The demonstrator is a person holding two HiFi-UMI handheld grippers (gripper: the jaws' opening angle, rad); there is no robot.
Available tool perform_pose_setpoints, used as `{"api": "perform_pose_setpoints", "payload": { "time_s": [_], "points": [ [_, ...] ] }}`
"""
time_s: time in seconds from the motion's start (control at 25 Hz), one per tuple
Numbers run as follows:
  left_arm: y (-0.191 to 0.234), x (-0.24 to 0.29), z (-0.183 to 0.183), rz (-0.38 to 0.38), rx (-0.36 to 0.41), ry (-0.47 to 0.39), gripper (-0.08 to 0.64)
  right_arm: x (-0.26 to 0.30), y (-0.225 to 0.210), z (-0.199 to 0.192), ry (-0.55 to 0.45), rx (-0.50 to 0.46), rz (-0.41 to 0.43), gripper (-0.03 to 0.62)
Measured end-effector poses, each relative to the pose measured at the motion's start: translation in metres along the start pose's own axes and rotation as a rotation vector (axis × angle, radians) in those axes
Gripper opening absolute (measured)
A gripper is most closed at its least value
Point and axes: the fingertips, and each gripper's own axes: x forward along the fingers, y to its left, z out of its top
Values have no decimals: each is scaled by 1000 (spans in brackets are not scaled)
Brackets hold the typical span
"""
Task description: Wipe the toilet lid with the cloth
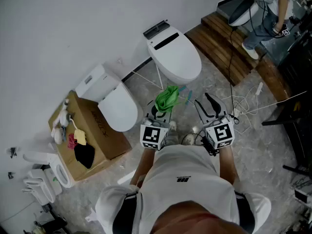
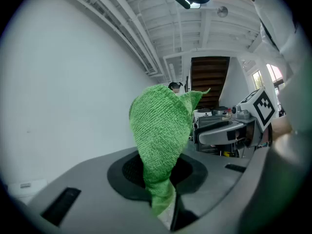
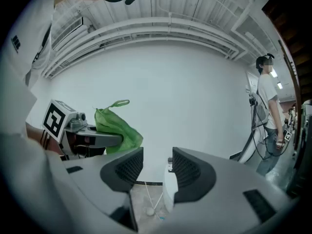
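Note:
A green cloth [image 1: 167, 98] [image 2: 160, 135] sticks up out of my left gripper [image 1: 165, 104] [image 2: 163, 179], whose jaws are shut on it. It also shows in the right gripper view as the green cloth [image 3: 116, 124] at the left. My right gripper [image 1: 208, 104] [image 3: 158, 168] is open, with nothing between its pads. Both grippers hang in front of the person, short of a white toilet [image 1: 174, 56] by the wall, its lid [image 1: 178, 59] closed. A second white toilet [image 1: 116, 101] stands to the left.
A cardboard box [image 1: 91, 135] with rags and bottles sits at the left. White cables [image 1: 243, 102] trail over the floor at the right. A wooden platform [image 1: 229, 48] lies at the back right, where a person [image 3: 267, 112] stands.

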Motion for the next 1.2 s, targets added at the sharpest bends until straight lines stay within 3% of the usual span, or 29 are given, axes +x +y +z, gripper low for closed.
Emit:
{"api": "perform_pose_setpoints", "payload": {
  "time_s": [0.32, 0.64, 0.96, 1.2],
  "points": [
    [64, 33, -2, -29, -9, -9, 86, 67, -5, 9, -12, 45, -39, 198],
    [127, 71, -5, -80, -11, -29, 86, 131, -19, 25, -18, 28, -120, 198],
    [160, 124, -2, -118, -11, -43, 86, 178, -50, 30, 1, 30, -162, 198],
    [172, 167, -2, -112, -24, -29, 86, 210, -87, 31, 20, 34, -148, 198]
  ]
}}
